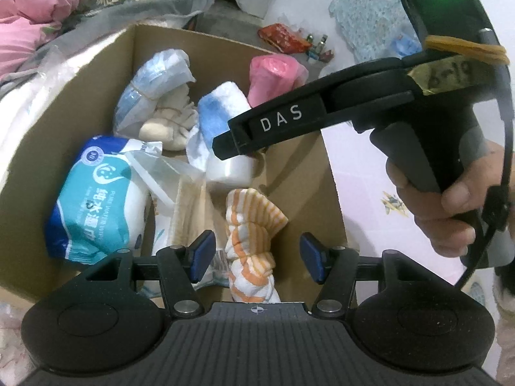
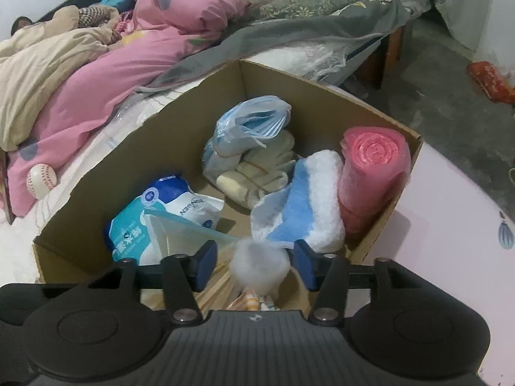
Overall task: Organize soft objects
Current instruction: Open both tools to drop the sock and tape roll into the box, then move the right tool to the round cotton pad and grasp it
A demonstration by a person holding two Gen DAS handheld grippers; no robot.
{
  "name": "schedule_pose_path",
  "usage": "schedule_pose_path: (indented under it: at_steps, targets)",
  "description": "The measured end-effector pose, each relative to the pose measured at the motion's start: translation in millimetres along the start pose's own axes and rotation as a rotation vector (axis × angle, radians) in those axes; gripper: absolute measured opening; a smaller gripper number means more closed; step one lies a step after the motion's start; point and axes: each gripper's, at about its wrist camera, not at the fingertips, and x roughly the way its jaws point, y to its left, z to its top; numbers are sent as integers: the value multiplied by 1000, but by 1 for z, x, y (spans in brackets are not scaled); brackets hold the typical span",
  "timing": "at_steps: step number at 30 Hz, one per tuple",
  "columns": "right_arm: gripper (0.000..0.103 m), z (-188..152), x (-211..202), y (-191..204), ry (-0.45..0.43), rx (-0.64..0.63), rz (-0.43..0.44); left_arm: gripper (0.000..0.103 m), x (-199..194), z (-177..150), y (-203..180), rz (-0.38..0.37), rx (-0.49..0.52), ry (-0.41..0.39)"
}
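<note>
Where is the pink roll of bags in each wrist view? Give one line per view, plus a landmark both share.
Left wrist view: pink roll of bags sits upper centre, at the cardboard box's far corner, above the other gripper's finger.
Right wrist view: pink roll of bags stands right of centre, against the box's right wall.
Shared landmark: the blue-and-white towel right beside it.

An orange-striped rolled towel (image 1: 251, 244) stands on end in the cardboard box (image 1: 154, 45). Beside it lie a blue-and-white towel (image 2: 309, 199) and a wet-wipes pack (image 1: 96, 196).
</note>
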Motion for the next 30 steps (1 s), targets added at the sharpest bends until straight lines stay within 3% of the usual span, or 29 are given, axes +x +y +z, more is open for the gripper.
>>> schedule_pose_path:
  at_steps: [7, 15, 20, 25, 30]
  targets:
    - [66, -4, -27, -5, -73, 26, -6, 59, -12, -4, -4, 26, 13, -40]
    - [66, -61, -109, -38, -206, 124, -16, 81, -40, -18, -21, 40, 74, -116]
    - [66, -102, -100, -68, -106, 234, -50, 95, -55, -29, -29, 53, 91, -140]
    - [66, -125, -52, -78, 42, 258, -106, 100, -74, -47, -41, 69, 138, -169]
    - [66, -130, -24, -76, 70, 248, -120, 100, -91, -73, -50, 54, 166, -158]
